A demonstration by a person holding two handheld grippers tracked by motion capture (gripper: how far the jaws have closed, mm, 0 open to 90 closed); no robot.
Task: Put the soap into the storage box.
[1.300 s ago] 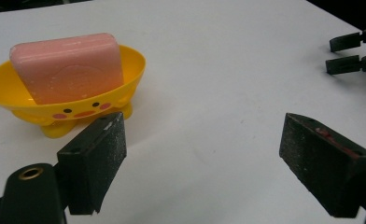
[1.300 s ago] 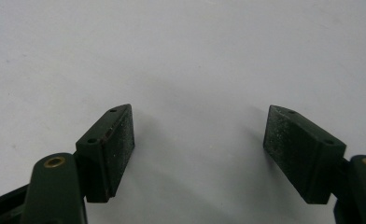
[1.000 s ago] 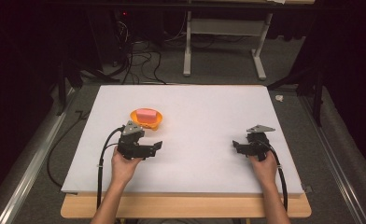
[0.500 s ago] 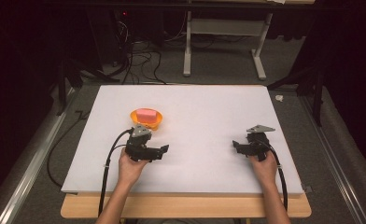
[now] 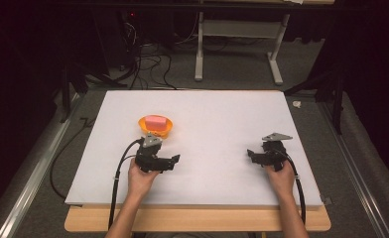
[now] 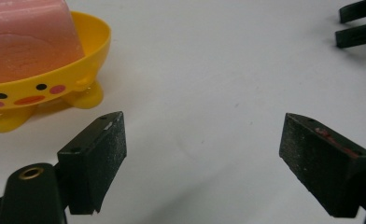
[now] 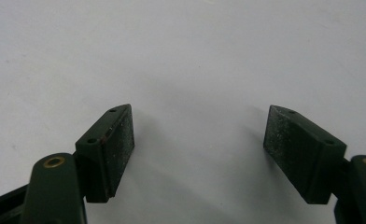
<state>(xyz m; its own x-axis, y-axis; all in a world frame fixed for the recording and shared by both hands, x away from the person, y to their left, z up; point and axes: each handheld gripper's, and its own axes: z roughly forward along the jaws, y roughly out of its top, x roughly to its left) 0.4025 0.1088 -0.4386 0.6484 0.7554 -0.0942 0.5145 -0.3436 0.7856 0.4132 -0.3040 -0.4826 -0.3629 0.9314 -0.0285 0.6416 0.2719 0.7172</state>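
The white tabletop ran from the wooden front lip back to the grey floor, and most of its surface lay bare, widest across the middle and the far right. The yellow duck-faced bowl stood on the left half, well in from the left edge, with a pink block sitting in it. The left tool rested just in front of the bowl, near it but apart, its jaws spread wide with nothing between them; in the left gripper view the bowl sat beyond and to the left of the jaws. The right tool rested on the right half, well apart from the bowl and inside the right edge, jaws likewise wide over bare white surface.
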